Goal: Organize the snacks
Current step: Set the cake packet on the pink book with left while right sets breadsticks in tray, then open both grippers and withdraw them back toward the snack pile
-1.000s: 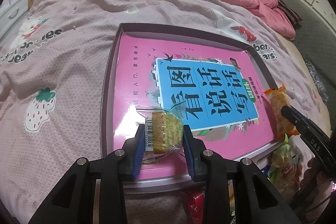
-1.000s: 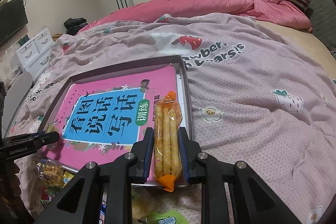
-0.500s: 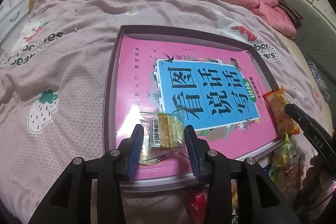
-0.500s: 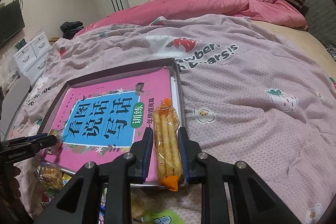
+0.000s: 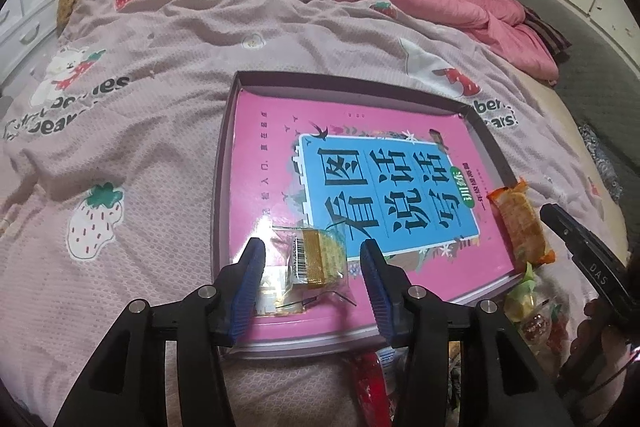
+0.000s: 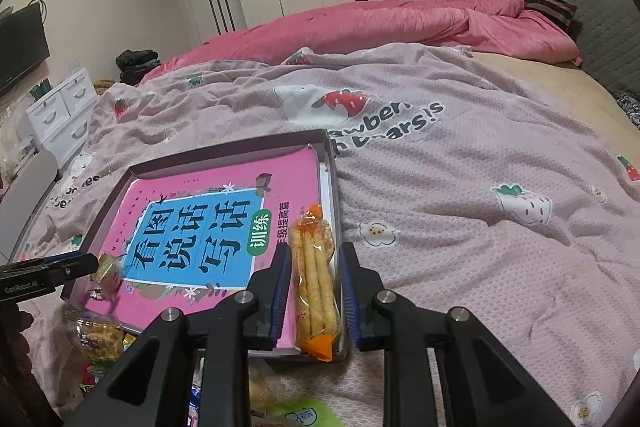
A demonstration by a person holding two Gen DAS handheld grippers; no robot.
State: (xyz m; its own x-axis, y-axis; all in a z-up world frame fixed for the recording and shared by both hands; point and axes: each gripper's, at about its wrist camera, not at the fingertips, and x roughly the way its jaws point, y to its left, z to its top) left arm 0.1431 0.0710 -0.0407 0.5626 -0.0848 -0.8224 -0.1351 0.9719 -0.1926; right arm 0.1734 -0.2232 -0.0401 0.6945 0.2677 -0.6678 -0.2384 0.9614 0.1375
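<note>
The left gripper (image 5: 312,267) was opening, its pads clear of the cookie packet (image 5: 318,259) lying on the book (image 5: 392,195) in the tray (image 5: 224,187), while the right gripper (image 6: 314,291) clamped the stick packet (image 6: 314,279) over the tray's right edge.

Between the opening jaws of the left gripper (image 5: 312,263) lies a small snack packet (image 5: 316,259) in clear, crinkly film, untouched by the pads. It rests on a glossy pink book cover (image 5: 276,163) inside a matt cardboard box lid (image 5: 222,179). The right gripper (image 6: 314,287), of matt black plastic with blue rubbery pads, clamps a biscuit-stick packet (image 6: 314,279) in shiny transparent wrap. Beyond the jaws spreads a waffle-textured cloth bedspread (image 6: 460,227) and a smooth pink quilt (image 6: 380,23).
</note>
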